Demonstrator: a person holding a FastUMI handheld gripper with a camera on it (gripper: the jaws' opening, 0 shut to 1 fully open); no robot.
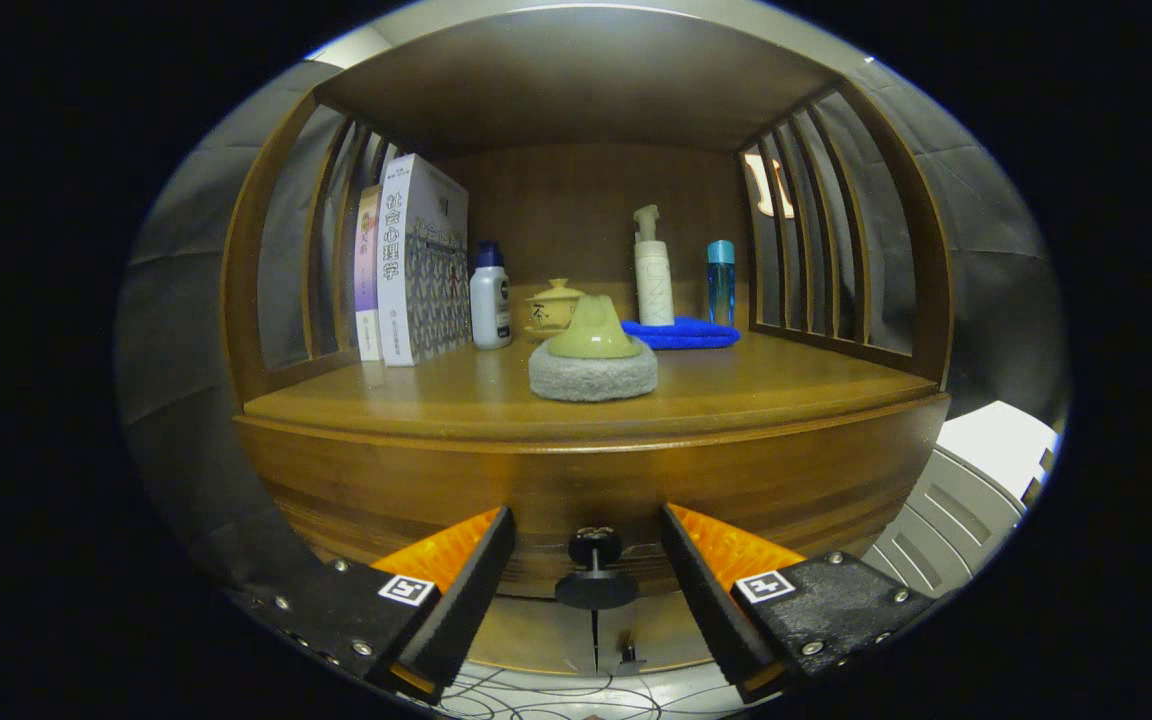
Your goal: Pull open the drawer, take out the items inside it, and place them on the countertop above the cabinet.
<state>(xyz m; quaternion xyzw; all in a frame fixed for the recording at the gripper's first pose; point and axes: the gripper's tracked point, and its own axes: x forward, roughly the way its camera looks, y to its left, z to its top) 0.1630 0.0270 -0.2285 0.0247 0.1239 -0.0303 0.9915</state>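
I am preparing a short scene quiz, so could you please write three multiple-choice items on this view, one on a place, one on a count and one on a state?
1. Where is the small black round drawer knob?
A. between the gripper fingers
B. on the wooden countertop
C. behind the books

2. How many upright books stand on the countertop?
A. five
B. two
C. none

3. How is the gripper?
A. shut on the knob
B. shut on the grey round scrub pad with yellow-green handle
C. open

Answers: 1 A, the knob sits in the gap; 2 B, two spines show side by side; 3 C, both fingers stand clear of the knob.
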